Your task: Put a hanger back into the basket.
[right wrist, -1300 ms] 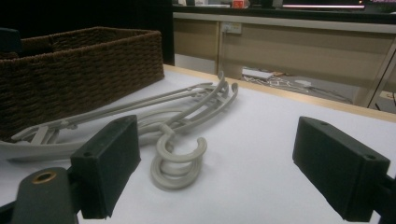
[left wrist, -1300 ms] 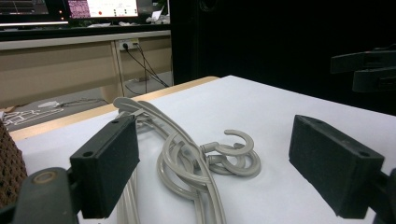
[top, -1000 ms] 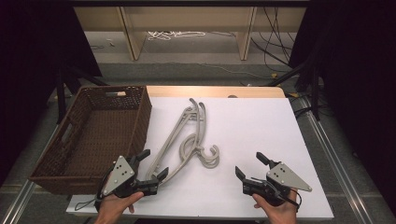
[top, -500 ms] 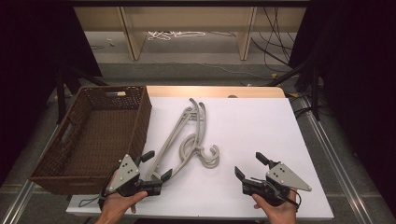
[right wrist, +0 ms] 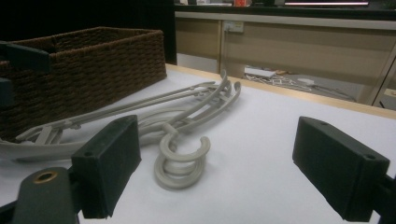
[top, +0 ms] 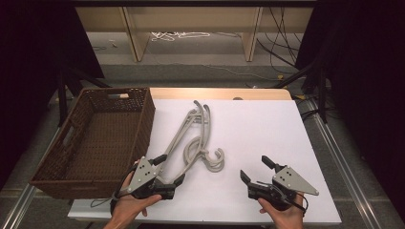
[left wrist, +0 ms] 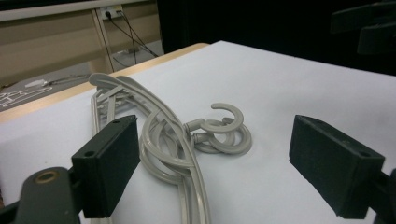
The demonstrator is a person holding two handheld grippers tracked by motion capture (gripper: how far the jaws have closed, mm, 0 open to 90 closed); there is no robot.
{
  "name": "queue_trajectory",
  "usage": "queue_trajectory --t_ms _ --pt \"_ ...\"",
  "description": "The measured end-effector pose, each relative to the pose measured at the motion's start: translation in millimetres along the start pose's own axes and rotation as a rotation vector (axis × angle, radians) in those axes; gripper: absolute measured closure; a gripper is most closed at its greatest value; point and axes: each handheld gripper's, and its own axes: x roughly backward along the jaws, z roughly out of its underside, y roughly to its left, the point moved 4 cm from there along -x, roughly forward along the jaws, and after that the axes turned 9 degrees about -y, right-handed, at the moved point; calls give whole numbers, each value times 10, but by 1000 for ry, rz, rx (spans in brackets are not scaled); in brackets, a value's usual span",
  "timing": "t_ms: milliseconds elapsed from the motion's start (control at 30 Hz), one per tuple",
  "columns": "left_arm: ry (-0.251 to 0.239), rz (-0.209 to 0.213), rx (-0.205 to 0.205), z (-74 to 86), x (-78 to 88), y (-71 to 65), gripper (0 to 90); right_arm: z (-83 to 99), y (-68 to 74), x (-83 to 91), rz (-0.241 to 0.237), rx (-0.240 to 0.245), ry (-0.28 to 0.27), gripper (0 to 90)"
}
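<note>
A pile of grey plastic hangers (top: 193, 138) lies on the white table (top: 258, 129), hooks curled toward the near side (left wrist: 219, 133) (right wrist: 180, 156). My left gripper (top: 168, 169) is open at the near end of the hangers, its jaws on either side of the long grey arms, not touching them as far as I can see. My right gripper (top: 255, 169) stands open over bare table to the right of the hooks, nothing between its jaws. A brown wicker basket (top: 95, 138) sits at the left, empty.
The basket wall (right wrist: 84, 70) stands close beside the hangers' left side. A wooden strip (top: 219, 93) edges the table's far side. Beyond it are floor, cables (top: 179, 35) and wooden furniture legs. Dark curtains flank both sides.
My left gripper has moved right and forward, from beside the basket's near corner to the near end of the hangers. The right gripper has stayed put.
</note>
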Motion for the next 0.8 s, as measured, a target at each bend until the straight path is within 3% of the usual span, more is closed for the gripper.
queue_trajectory --t_ms 33,67,100,233,300,333,367,433,500,567,600,700,800 --pt "31 6 -8 -2 -50 -8 167 2 2 -4 2 0 -3 160" --pt "31 6 -8 -2 -50 -8 169 2 2 -4 2 0 -3 160" --pt "82 11 -16 11 -121 -10 169 -1 14 -7 -11 -5 -3 160" --pt "190 31 -46 67 -279 -28 181 7 13 -4 -18 0 9 161" --pt "268 48 -98 103 -350 -24 201 2 0 -2 -2 0 1 161" --pt "268 48 -98 103 -350 -24 201 1 0 -2 -3 0 1 161" --pt "353 54 -139 139 -422 -11 208 6 5 -2 -10 -6 8 161" --pt "396 50 -131 173 -514 -30 221 8 0 -8 -5 1 2 161" --pt "445 25 -169 193 -578 -21 254 8 3 -9 -6 2 2 162" --pt "505 26 -137 239 -632 -41 274 11 8 -6 -11 3 5 162" --pt "539 42 -143 249 -647 -30 276 10 7 -6 -12 2 4 162" --pt "584 22 -144 281 -700 -10 324 10 4 -16 -23 -4 -5 164" --pt "641 35 -139 322 -759 17 390 18 -6 -1 -20 -1 20 168"
